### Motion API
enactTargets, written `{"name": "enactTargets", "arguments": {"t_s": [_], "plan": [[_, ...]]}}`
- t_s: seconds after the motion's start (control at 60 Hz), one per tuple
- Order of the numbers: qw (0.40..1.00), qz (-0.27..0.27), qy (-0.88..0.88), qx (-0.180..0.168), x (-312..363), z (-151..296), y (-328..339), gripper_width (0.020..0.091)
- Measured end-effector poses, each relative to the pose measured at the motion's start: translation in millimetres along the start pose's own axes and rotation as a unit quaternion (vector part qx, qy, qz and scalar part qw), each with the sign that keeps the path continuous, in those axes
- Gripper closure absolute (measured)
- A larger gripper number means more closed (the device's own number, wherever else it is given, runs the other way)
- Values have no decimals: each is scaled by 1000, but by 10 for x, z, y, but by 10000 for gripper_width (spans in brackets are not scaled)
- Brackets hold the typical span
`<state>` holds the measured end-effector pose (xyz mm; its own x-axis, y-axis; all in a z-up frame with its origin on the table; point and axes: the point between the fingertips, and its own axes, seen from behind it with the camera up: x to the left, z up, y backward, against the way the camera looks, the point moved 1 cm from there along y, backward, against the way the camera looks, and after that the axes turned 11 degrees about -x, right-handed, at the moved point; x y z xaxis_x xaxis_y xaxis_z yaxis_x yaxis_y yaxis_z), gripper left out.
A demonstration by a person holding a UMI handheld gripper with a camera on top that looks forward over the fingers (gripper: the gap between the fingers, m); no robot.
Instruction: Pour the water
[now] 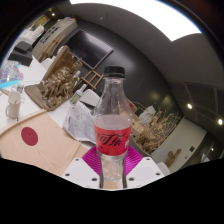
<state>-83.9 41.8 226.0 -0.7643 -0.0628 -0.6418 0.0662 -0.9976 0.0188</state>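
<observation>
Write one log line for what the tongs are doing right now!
tongs: shut on clear plastic bottle with black cap and red label | bottle: upright, cap on | pour: not begun

A clear plastic bottle (112, 128) with a black cap and a red label stands upright between the fingers of the tool (112, 168), whose pink pads press against its lower body on both sides. Its cap is on, and the part below the label looks clear.

Pale surface (50, 150) cluttered at its far edge. Dark monitor (95, 48) behind it. Bright ceiling light panel (165, 14) overhead; small spot lights (189, 106) far side.
</observation>
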Motion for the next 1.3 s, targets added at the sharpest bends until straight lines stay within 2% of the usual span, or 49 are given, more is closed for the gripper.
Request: {"name": "enactTargets", "arguments": {"t_s": [0.183,0.367,0.517,0.667,0.8,0.917,1.0,1.167,1.3], "plan": [[978,9,202,-53,404,1017,-178,856],[904,44,414,-96,1204,1696,-384,857],[821,54,560,-102,1689,1947,-549,857],[740,65,659,-114,2104,1972,-639,858],[699,81,702,-113,2340,1851,-653,860],[721,89,678,-108,2375,1808,-631,861],[781,99,609,-96,2302,1815,-581,858],[926,111,354,-74,2095,1950,-393,856],[984,123,118,-55,2013,1909,-235,857]]}}
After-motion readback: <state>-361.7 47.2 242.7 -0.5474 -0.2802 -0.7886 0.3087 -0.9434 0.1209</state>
